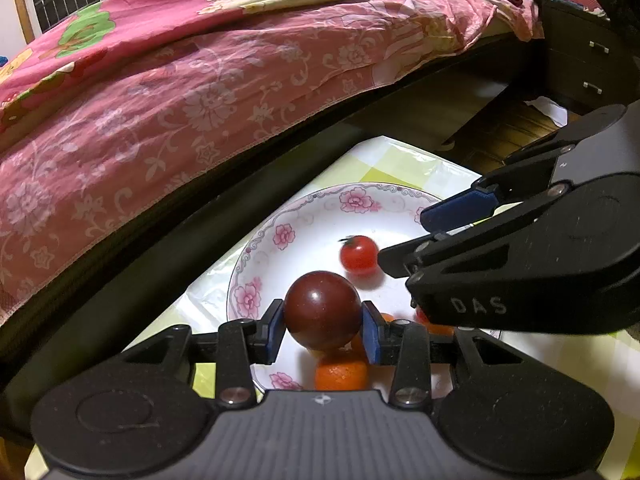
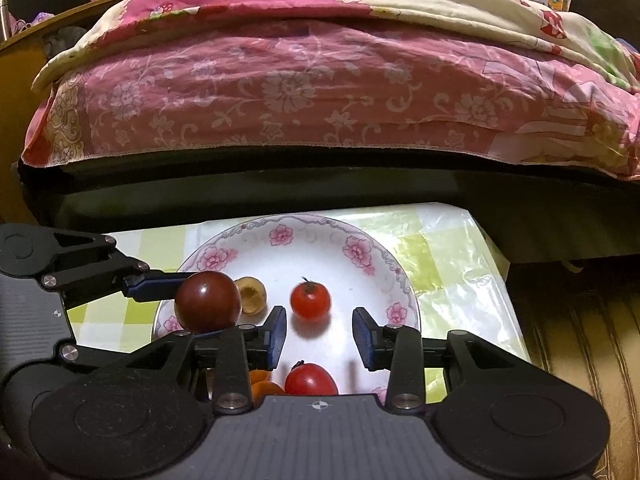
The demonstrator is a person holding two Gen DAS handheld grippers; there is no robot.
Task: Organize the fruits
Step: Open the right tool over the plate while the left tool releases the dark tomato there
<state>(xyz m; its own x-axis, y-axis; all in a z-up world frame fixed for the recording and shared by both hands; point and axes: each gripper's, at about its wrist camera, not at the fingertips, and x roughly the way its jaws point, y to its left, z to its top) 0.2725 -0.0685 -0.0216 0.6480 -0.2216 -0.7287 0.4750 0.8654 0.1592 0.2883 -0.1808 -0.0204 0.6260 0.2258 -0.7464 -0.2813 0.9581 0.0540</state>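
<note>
The left gripper (image 1: 323, 330) has its blue pads clamped on either side of a round, glossy dark red plum (image 1: 322, 310), held above the white floral-rimmed ceramic plate (image 1: 256, 268). The plum is basically a ball, so there's no long axis I can call and no stem end showing. In the right wrist view the same plum (image 2: 208, 301) sits at about 9 o'clock over the plate (image 2: 372, 256), with the left gripper coming in from the left edge.

The right gripper (image 2: 319, 334) is spread wide with nothing between its pads, hovering over the middle of the plate. Just past it, at 12 o'clock, sits a small red cherry tomato (image 2: 310, 301) with its dark stem pointing up and slightly left. A second red tomato (image 2: 311, 379) lies at 6 o'clock, partly hidden by the gripper body. A tan, hollowed fruit piece (image 2: 252, 295) rests right behind the plum, open side facing the camera. Orange tangerine pieces (image 1: 341, 374) sit under the plum.

The plate is on a bench with a yellow-green checked cover (image 2: 448, 264), beside a bed with pink floral bedding (image 2: 280, 92).
</note>
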